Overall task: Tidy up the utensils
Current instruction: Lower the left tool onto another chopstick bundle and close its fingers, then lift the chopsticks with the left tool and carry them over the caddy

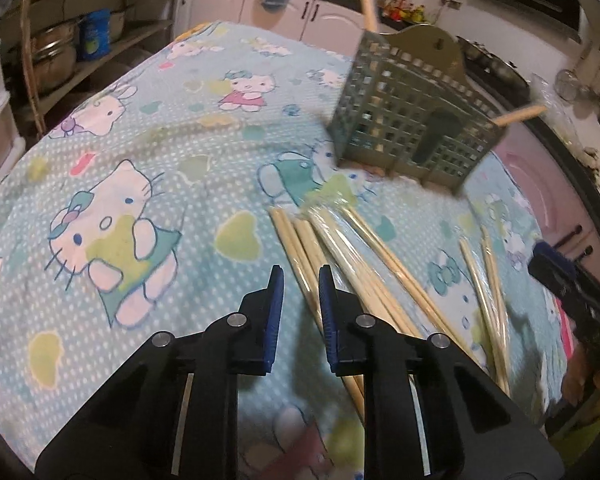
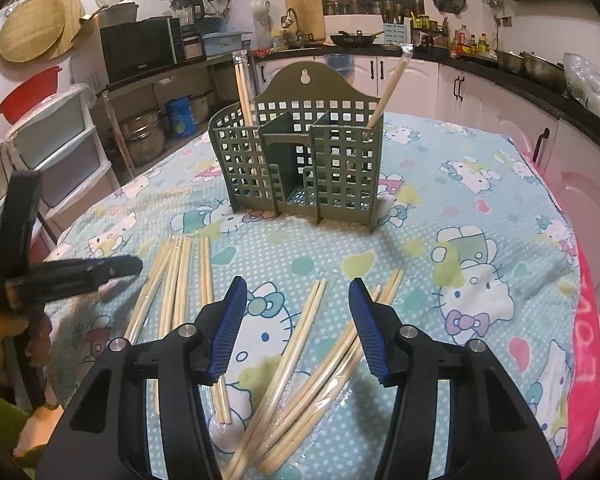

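A table with a light blue cartoon-cat cloth (image 2: 480,216) holds a green plastic rack full of square holes (image 2: 300,164), standing far in the middle. Two wrapped pairs already stand in it, tops leaning out.

Nearer lie the pale wooden chopsticks in clear wrappers (image 2: 300,364). One bunch lies to the left and one lies near the middle. They look light, thin and stiff, and the wrapping is probably slippery. The best spot to pinch is likely the middle of a pair, across its thin side. Their long sides run from near to far, fanned out a little, tips toward the rack.

The left gripper (image 1: 300,276) has its jaws almost together with nothing between them, just left of the sticks. The right gripper (image 2: 298,290) has jaws spread, above the middle bunch.
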`<state>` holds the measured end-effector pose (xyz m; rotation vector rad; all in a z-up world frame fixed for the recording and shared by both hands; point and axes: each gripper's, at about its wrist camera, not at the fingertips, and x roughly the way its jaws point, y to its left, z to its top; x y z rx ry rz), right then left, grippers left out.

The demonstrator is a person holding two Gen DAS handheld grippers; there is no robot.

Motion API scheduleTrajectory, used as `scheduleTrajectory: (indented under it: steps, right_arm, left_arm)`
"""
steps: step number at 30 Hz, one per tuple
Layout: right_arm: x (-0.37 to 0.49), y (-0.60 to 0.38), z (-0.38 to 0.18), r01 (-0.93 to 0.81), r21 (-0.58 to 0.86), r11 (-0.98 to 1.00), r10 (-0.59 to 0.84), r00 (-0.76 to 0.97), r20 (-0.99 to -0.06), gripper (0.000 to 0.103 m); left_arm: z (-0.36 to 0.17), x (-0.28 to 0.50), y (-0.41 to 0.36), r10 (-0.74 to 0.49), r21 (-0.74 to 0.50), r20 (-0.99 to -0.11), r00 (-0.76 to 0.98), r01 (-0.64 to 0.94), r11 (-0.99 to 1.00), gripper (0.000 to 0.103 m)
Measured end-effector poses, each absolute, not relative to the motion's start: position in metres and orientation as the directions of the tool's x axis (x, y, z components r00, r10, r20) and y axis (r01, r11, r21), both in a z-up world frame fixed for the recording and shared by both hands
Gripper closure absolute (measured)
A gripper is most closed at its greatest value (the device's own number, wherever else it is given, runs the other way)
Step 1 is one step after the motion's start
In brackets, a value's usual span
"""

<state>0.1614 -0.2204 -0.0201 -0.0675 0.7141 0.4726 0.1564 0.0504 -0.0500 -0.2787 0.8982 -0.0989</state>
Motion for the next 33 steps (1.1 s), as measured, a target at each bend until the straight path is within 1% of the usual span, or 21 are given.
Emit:
scheduleTrajectory:
  steps: [3,12,23,30,33]
  right_arm:
    - [0.166,-0.217,-0.024,-0.44,0.092,0.893,0.386,0.646,-0.659,0.052]
    - [0.185,-0.213,-0.039,-0.431,0.095,0.897,0.365,0.604,-0.709,0.057]
    - [0.209,-0.205,-0.056,-0.43,0.129,0.894,0.366,0.531,-0.764,0.063]
    - [0.231,-0.195,-0.068,-0.394,0.135,0.909,0.33,0.485,-0.81,0.064]
    - [0.239,-0.193,-0.071,-0.376,0.144,0.915,0.325,0.476,-0.817,0.068]
  left_arm:
    - [-0.056,0.173,0.059,-0.221,-0.313,-0.773,0.595,-0.054,0.948,0.095]
    - [-0.064,0.202,0.064,-0.243,-0.348,-0.788,0.566,-0.083,0.934,0.095]
    - [-0.067,0.224,0.064,-0.223,-0.317,-0.801,0.555,-0.077,0.945,0.094]
    - [-0.067,0.231,0.066,-0.238,-0.327,-0.8,0.55,-0.067,0.943,0.094]
    - [-0.068,0.231,0.069,-0.254,-0.348,-0.792,0.555,-0.069,0.935,0.095]
